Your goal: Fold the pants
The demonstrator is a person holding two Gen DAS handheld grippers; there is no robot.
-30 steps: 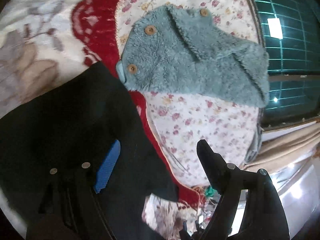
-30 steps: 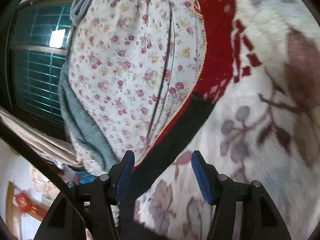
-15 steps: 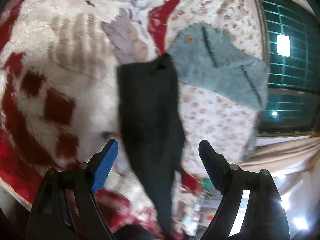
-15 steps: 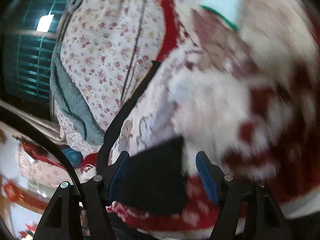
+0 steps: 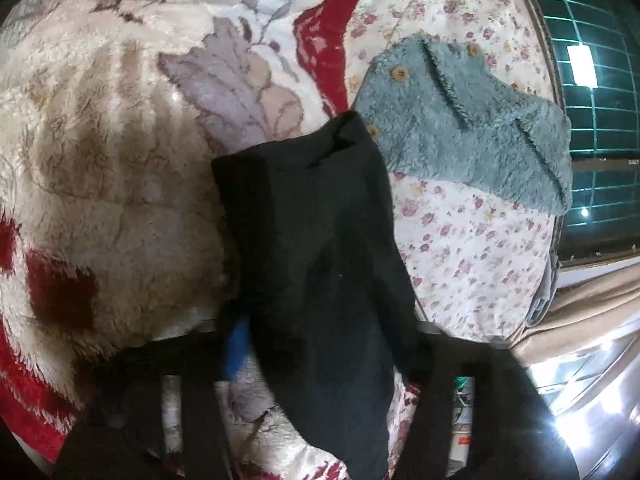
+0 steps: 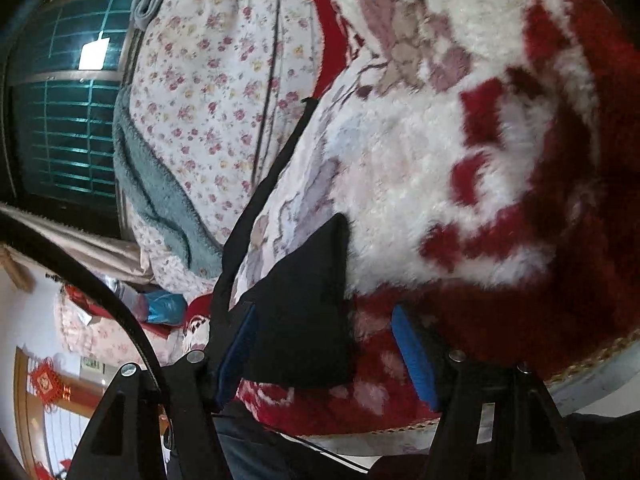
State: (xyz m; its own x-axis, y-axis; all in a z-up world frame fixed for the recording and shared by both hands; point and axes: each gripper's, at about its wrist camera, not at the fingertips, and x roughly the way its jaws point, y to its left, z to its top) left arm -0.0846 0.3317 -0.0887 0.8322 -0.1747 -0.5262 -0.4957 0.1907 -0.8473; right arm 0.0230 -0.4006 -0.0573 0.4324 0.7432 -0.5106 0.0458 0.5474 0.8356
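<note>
black pants (image 5: 320, 264) on fleece blanket (image 5: 100, 184)

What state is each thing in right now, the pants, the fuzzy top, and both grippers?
black pants: lying lengthwise on the blanket, far end overlapping the fuzzy top
teal fuzzy top: lying flat on the floral sheet
left gripper: fingers mostly hidden by the pants
right gripper: open around a pants corner

Plain black fabric pants (image 5: 320, 248) lie at centre; a teal fuzzy fleece garment with tan buttons (image 5: 472, 128) at 2 o'clock, a cream-and-red plush floral blanket (image 5: 100, 168) at 9 o'clock, and a white rose-print sheet (image 5: 472, 252) at 3 o'clock.
</note>
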